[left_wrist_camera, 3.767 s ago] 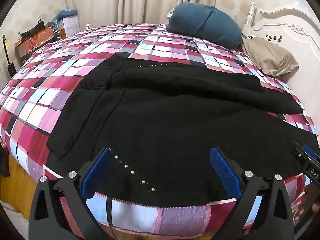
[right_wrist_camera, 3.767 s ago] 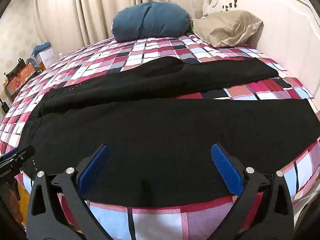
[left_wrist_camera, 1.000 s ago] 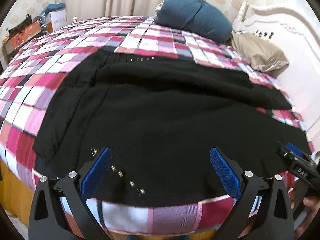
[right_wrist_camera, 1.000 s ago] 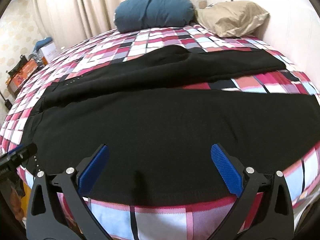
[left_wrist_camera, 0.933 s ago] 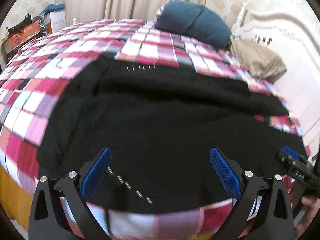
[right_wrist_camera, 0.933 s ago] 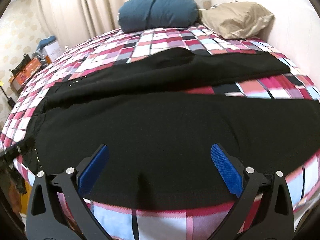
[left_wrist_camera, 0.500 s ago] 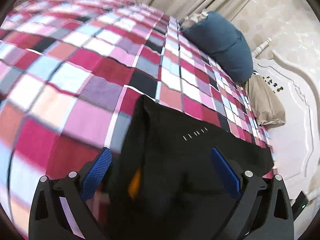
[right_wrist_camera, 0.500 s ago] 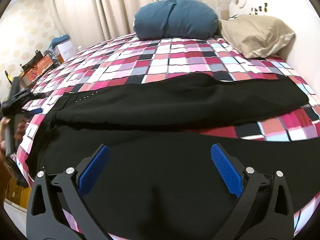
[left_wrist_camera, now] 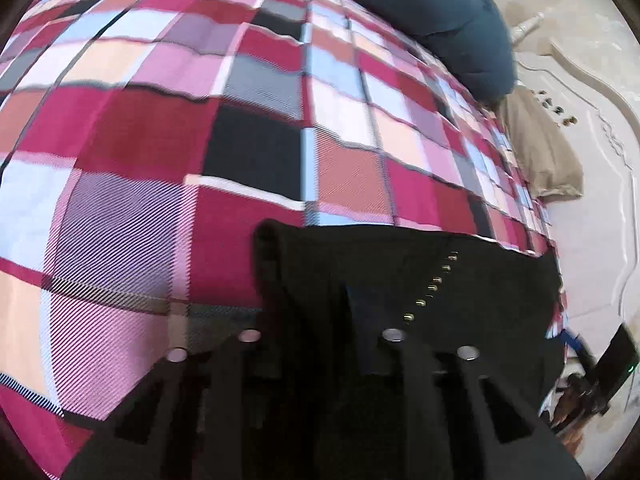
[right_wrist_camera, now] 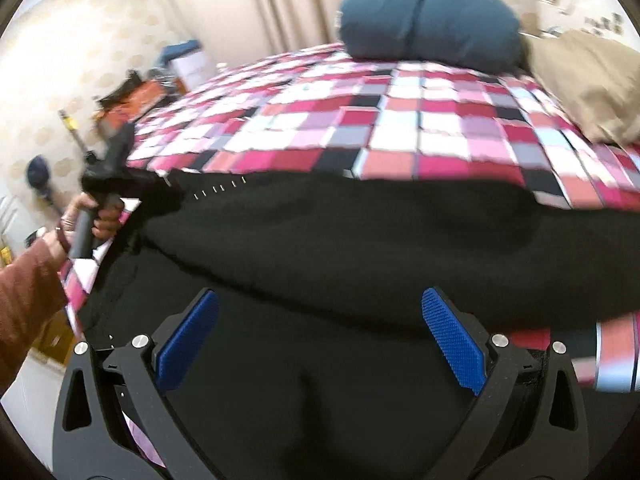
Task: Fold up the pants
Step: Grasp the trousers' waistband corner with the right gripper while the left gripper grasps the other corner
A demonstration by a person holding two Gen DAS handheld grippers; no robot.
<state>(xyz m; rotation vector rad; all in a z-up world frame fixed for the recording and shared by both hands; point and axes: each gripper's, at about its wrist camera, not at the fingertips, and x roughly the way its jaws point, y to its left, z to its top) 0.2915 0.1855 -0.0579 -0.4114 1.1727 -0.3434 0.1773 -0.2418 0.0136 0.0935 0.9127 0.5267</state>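
A bed with a plaid cover (right_wrist_camera: pixel 400 128) carries black pants (right_wrist_camera: pixel 360 240), a blue cushion (right_wrist_camera: pixel 432 20) and a tan pillow (right_wrist_camera: pixel 588 80).

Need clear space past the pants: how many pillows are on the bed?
2. A blue pillow lies at the far end of the bed by the curtains; a tan pillow sits right beside it, against the headboard. Others may lie out of view.

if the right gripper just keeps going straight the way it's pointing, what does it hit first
Most likely the black pants: the right gripper, jaws open, points down at the cloth spread on the plaid bedspread. Depth is hard to judge.
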